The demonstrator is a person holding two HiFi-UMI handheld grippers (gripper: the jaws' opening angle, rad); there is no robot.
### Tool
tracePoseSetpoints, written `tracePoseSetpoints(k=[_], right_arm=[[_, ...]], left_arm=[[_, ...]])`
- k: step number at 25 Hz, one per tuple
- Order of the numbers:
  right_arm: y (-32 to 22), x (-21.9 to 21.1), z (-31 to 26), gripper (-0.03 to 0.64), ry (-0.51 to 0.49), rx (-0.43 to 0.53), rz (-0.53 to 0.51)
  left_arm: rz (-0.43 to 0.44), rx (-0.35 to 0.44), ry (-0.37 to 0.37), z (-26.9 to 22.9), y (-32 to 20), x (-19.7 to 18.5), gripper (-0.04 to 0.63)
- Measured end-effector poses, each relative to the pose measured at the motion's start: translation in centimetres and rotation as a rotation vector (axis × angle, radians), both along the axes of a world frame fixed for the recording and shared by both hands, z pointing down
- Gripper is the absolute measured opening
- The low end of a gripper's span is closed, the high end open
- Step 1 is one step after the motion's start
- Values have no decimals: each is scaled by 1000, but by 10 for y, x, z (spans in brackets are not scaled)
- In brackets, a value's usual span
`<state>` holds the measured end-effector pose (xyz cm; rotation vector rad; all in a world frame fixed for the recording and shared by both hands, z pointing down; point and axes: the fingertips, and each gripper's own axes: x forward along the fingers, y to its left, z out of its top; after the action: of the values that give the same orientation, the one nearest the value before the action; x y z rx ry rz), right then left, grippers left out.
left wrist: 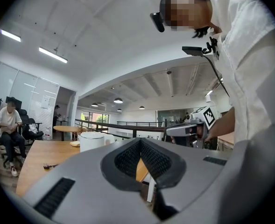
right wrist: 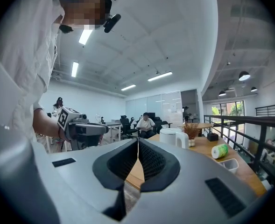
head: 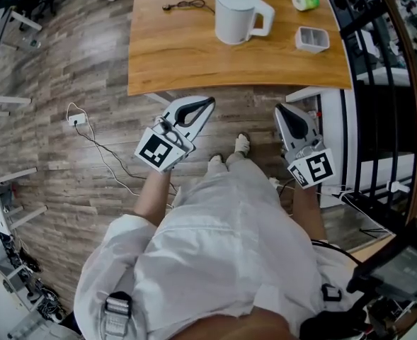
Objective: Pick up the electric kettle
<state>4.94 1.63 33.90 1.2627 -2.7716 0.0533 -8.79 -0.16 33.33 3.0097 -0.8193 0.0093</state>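
Both the left tool (head: 207,105) and the right tool (head: 282,110) are pressed together and empty, held short of the desk (head: 166,55) where the white kettle (head: 238,11) stands.

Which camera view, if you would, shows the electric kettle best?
The head view: the electric kettle shows whole, handle included. Both gripper views show it small and far off, its base partly hidden.
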Motion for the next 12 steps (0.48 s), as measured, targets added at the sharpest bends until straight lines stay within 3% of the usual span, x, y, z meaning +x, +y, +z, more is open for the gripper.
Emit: tracePoseSetpoints(k=[12], right_arm=[[-44,10,19,12,37,-32,-66]], left_arm=[[-10,-21,-13,14,-39,19,7]])
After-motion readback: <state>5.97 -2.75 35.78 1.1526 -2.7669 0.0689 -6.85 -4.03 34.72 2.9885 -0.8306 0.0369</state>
